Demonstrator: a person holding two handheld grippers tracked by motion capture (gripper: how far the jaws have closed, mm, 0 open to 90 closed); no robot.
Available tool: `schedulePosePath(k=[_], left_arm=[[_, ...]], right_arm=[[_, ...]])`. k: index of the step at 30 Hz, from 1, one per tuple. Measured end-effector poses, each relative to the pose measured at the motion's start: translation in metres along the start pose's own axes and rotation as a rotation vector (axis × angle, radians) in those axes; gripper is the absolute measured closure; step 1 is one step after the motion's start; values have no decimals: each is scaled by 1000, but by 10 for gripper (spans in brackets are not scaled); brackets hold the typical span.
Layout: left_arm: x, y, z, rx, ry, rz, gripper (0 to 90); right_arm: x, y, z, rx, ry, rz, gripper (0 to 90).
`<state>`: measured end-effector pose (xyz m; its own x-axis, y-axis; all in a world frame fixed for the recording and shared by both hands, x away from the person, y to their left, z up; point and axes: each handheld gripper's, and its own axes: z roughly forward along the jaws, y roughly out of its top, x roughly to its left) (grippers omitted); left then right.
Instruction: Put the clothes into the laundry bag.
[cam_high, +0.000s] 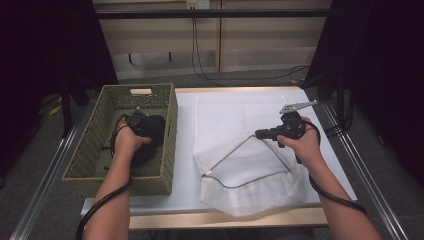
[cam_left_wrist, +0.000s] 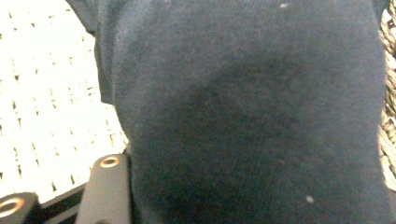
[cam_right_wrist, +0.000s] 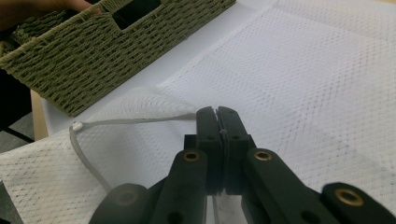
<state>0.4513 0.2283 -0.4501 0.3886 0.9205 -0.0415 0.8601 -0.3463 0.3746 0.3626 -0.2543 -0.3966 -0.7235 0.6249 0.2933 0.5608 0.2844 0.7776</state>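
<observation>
At the left, the left gripper sits inside the woven basket against a dark garment; I cannot tell how its jaws stand. At the right, the right gripper pinches the white mesh bag by its rim, lifted above the table.

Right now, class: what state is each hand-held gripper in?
Left hand-held gripper: in the green woven basket against the dark navy cloth; cannot be told.
Right hand-held gripper: closed on the white mesh laundry bag's zip edge.

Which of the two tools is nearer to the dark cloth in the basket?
Left. The left tool is in the basket against the dark cloth; the right tool pinches the white mesh bag.
</observation>
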Motion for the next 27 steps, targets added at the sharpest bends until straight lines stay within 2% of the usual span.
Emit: schedulePosePath(k=[1,2,5,6,9,13,16,19,22,23,27], left_arm=[[0,0,-1,-3,5,0,447],[0,1,-2,-7,-1,-1,529],[-1,2,-3,7,-4,2,559],[0,2,-3,-10,0,-39,559],[1,1,-3,-17,-21,-69,585],[3,2,-5,-14,-27,-76,590],[5,2,-9,-38,-52,-116,595],[7,1,-12,-41,-71,-135,597],[11,1,-23,-48,-96,-173,600],[14,2,-27,-47,-103,-168,601],[16,2,-36,-55,-117,-193,603]], right_arm=[[0,0,0,0,0,0,893],[0,0,0,0,2,1,893],[0,0,0,0,1,-1,893],[0,0,0,0,0,-2,893],[0,0,-2,-3,-6,2,893],[0,0,-3,-7,-7,5,893],[0,-1,-4,-8,-7,4,893],[0,-1,-4,-10,-6,3,893],[0,-1,-3,-8,-5,7,893],[0,-1,-3,-8,-6,10,893],[0,-1,-2,-6,-4,7,893]])
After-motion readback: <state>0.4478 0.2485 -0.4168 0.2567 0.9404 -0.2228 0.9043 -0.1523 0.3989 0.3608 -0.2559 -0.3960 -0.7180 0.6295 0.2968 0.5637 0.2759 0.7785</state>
